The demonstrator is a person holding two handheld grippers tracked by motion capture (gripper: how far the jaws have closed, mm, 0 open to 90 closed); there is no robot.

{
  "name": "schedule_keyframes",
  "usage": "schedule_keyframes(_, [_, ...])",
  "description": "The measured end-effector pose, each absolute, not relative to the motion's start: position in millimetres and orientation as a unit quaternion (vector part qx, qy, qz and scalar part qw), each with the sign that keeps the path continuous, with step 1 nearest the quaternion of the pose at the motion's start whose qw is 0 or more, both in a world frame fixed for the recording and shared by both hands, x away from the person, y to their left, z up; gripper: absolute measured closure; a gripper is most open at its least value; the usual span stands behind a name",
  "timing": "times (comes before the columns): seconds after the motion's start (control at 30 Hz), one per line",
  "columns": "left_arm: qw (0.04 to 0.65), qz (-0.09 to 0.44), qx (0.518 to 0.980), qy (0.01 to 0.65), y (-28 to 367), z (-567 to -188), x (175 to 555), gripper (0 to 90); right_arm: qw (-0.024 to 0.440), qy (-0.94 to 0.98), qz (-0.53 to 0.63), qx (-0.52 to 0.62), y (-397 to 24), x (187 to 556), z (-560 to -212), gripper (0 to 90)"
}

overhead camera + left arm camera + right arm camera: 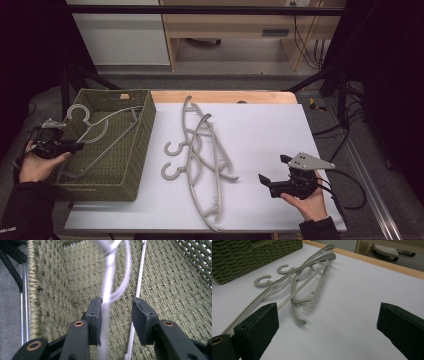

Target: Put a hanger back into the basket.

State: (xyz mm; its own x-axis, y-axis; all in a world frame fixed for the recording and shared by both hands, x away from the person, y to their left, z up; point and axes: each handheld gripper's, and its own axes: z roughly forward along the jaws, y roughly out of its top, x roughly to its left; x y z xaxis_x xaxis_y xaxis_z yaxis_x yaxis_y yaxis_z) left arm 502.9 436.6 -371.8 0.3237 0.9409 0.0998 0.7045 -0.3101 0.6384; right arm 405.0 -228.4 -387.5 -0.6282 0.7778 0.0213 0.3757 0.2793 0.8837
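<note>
A beige plastic hanger (100, 127) lies tilted inside the green woven basket (135, 150) at the table's left. My left gripper (79, 146) hovers over the basket's left rim, open. In the left gripper view the hanger's blurred neck (108, 277) runs along the inner face of the left jaw, with my left gripper (117, 307) open around it and the basket floor (170, 290) behind. Two more hangers (200, 150) lie crossed on the white sheet. My right gripper (272, 168) rests low at the right, wide open and holding nothing; the same gripper (327, 315) faces those hangers (299, 277).
A white sheet (260, 130) covers the wooden table (225, 96). Black frame posts stand at both sides, and cables (345, 130) run along the floor to the right. The basket's corner (249, 255) shows at the upper left of the right gripper view.
</note>
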Motion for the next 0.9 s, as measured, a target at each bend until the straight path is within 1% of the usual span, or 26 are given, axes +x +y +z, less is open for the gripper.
schedule_keyframes(0.1, [0.264,0.248,0.768,0.528,435,-365,496,53.6,0.216,0.769,0.474,0.372,-223,405,-382,4.5])
schedule_keyframes(0.13, [0.272,0.253,0.766,0.525,433,-362,493,53.6,0.216,0.769,0.474,0.372,-223,405,-382,4.5])
schedule_keyframes(0.27, [0.331,0.265,0.756,0.498,419,-349,478,45.9,0.216,0.765,0.481,0.37,-215,407,-376,4.5])
schedule_keyframes(0.3, [0.345,0.268,0.754,0.49,413,-347,474,41.9,0.215,0.763,0.481,0.375,-211,408,-374,4.5])
schedule_keyframes(0.33, [0.357,0.269,0.754,0.482,407,-344,470,41.9,0.215,0.763,0.481,0.375,-211,408,-374,4.5])
schedule_keyframes(0.43, [0.39,0.274,0.753,0.454,390,-338,458,35.5,0.213,0.762,0.486,0.373,-206,409,-371,4.5])
schedule_keyframes(0.47, [0.402,0.273,0.752,0.446,384,-337,455,35.5,0.211,0.762,0.487,0.372,-204,409,-370,4.4])
schedule_keyframes(0.6, [0.433,0.274,0.752,0.416,358,-334,442,27.2,0.212,0.758,0.494,0.369,-200,411,-366,4.1])
schedule_keyframes(0.63, [0.443,0.271,0.75,0.411,351,-334,438,23.3,0.214,0.755,0.498,0.369,-200,412,-364,4.0])
schedule_keyframes(0.67, [0.453,0.267,0.748,0.404,345,-335,435,23.3,0.214,0.755,0.498,0.369,-200,412,-364,4.0])
schedule_keyframes(0.77, [0.472,0.261,0.748,0.386,325,-339,424,16.0,0.216,0.751,0.502,0.37,-198,411,-362,3.7])
schedule_keyframes(0.8, [0.477,0.259,0.749,0.381,319,-340,421,16.0,0.216,0.751,0.502,0.37,-198,411,-362,3.7])
schedule_keyframes(0.9, [0.487,0.251,0.753,0.365,301,-345,414,12.3,0.216,0.752,0.501,0.37,-195,412,-361,3.7])
